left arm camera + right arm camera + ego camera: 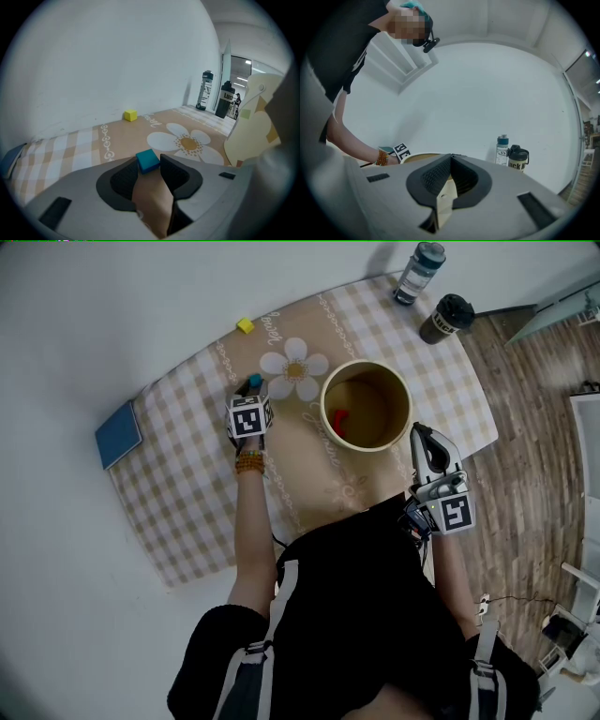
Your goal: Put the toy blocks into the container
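Observation:
A teal block (255, 382) lies on the checked cloth left of the flower print. My left gripper (253, 390) points down at it. In the left gripper view the teal block (148, 160) sits between the fingertips (125, 176), with both pads against its sides. A yellow block (245, 325) (130, 115) lies farther back near the cloth's edge. The round cream container (373, 442) (253, 126) holds a red block (339, 418). My right gripper (415, 427) (450, 157) hovers level at the container's right side, shut and empty.
Two drink bottles (419, 271) (447, 318) stand at the table's far right corner. A blue notebook (119, 434) lies at the cloth's left edge. The white wall runs close behind the table. The person's body fills the near side.

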